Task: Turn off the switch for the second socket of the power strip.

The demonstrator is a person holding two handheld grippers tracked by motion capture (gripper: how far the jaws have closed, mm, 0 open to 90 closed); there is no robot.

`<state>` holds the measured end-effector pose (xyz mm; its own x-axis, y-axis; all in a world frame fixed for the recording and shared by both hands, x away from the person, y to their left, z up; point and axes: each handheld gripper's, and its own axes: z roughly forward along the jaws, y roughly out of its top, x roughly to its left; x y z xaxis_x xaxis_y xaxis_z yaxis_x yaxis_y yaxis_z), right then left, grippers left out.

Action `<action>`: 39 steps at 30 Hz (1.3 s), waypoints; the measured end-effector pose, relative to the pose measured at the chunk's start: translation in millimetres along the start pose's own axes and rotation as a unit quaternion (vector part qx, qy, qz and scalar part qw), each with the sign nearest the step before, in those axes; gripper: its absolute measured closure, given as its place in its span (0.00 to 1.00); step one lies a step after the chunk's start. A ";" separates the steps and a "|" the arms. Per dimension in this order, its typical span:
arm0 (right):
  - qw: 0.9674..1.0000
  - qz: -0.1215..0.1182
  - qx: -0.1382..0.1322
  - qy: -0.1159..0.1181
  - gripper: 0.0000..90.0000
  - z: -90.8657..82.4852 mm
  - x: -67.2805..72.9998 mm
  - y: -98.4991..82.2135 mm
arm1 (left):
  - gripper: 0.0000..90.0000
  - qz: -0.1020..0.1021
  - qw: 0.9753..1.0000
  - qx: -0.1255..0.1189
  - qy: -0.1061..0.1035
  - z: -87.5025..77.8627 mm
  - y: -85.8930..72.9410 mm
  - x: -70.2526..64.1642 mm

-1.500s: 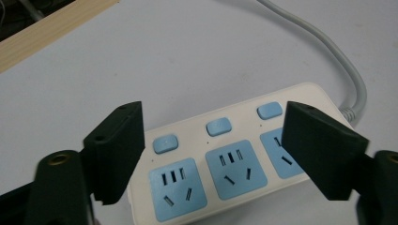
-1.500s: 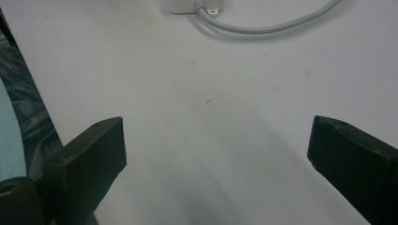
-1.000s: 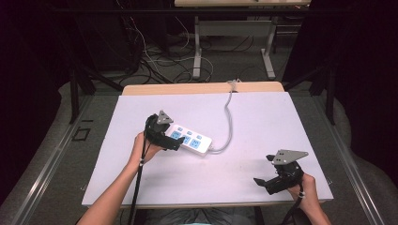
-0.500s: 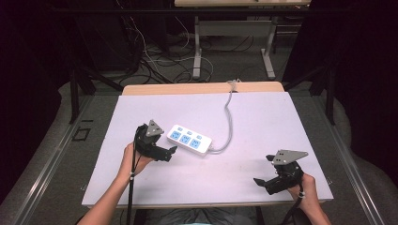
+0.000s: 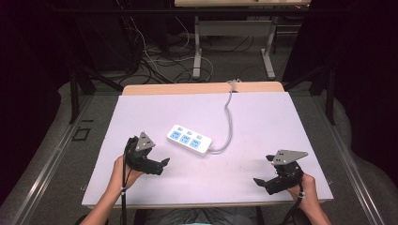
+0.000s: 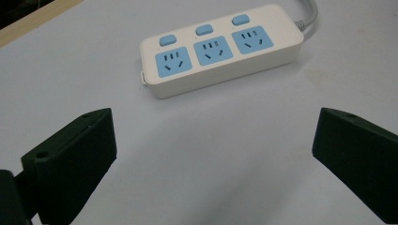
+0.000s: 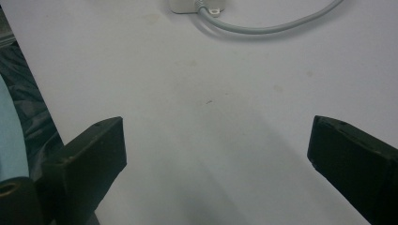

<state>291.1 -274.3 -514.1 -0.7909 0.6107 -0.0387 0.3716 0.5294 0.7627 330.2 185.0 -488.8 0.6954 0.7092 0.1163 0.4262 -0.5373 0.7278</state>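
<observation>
Left hand-held gripper (image 5: 163, 164) sits low on the near left of the tabletop (image 5: 263, 122), its jaws spread wide and holding nothing; in the left gripper view (image 6: 213, 154) bare white surface lies between them. The tabletop is the biggest thing here, a pale sheet with a strip of wood showing along its far edge, and most of it is open: wide free room runs across the right half and along the whole near edge. The right hand-held gripper (image 5: 259, 182) rests close to the near right corner, just inside the front edge, also spread wide and empty (image 7: 216, 154), well apart from everything else.

The power strip (image 5: 189, 139) lies flat a little left of the middle, angled, near the left hand-held gripper but not touching it. It is white, with three blue sockets and three blue buttons (image 6: 220, 49). Its grey cord (image 5: 228, 123) curves from the right end and runs back over the far edge, where its end is hard to make out. In the right gripper view the power strip is cut off at the top, with one end and the cord (image 7: 267, 28) in sight.
</observation>
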 end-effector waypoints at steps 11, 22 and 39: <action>1.000 0.000 0.001 0.000 0.05 0.1 0.0 0.1 | 0.00 -0.010 1.000 0.005 0.009 -19.0 -25.1 1.6; 1.000 0.000 0.002 0.003 0.05 0.4 -0.2 0.1 | 0.00 -0.018 1.000 0.006 0.012 -27.5 -44.0 2.7; 1.000 -0.003 0.002 0.003 0.05 0.4 -0.6 0.0 | 0.00 -0.020 1.000 0.004 0.016 -35.7 -62.8 0.1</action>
<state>291.8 -274.4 -514.3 -0.7956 0.6046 -0.0398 0.3689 0.5354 0.7598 282.9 235.1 -510.4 0.6592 0.7442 0.1081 0.4585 -0.5116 0.7266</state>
